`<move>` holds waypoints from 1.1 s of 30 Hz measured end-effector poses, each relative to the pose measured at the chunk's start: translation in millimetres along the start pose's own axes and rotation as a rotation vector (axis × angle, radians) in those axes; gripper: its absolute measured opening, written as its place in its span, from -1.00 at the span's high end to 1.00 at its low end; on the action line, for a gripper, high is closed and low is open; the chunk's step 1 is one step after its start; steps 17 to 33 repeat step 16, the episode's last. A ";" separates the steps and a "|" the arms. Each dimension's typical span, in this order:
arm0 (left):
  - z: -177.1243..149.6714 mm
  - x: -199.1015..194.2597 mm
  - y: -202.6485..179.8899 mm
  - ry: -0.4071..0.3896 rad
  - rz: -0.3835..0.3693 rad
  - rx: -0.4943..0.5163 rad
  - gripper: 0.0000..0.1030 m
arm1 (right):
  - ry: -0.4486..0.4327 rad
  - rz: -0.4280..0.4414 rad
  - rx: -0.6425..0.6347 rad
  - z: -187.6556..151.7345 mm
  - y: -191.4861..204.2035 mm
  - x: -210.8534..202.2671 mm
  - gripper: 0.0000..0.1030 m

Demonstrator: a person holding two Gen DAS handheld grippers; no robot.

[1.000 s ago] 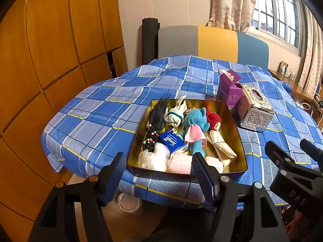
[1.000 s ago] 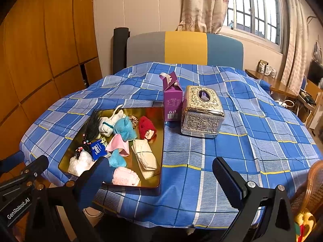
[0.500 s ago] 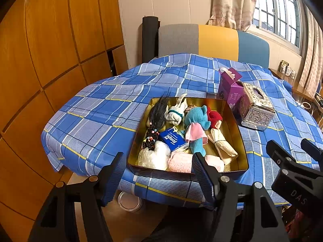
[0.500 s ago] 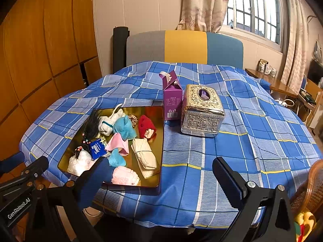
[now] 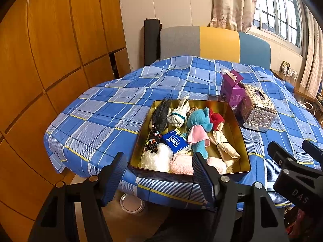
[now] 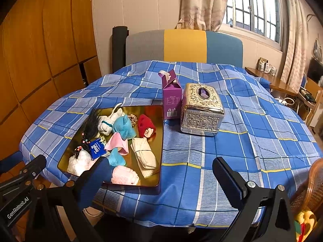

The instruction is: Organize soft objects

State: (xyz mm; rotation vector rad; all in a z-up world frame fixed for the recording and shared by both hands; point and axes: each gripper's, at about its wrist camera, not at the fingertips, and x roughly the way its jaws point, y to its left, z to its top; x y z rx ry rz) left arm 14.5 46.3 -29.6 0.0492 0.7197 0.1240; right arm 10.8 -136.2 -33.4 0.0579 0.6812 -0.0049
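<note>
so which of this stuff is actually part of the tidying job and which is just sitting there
Part of the job:
gold tray
blue plush toy
red knit piece
pink towel
beige rolled cloth
white sock
Tempo tissue pack
black hair piece

Just lying about:
purple carton
silver tissue box

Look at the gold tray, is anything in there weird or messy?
Yes. The tray is a jumble: a blue toy, pink cloth, socks and black hair lie overlapping. A tissue pack sits among them. Nothing looks spilled or broken.
</note>
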 end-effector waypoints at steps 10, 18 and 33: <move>0.2 -1.2 -0.4 -0.012 0.014 0.003 -0.33 | 0.019 0.013 0.027 -1.0 -3.8 3.9 -0.99; -0.8 2.3 -2.0 -0.004 0.021 0.010 -0.33 | 0.033 0.016 0.045 -1.4 -7.1 7.4 -0.99; -0.8 2.3 -2.0 -0.004 0.021 0.010 -0.33 | 0.033 0.016 0.045 -1.4 -7.1 7.4 -0.99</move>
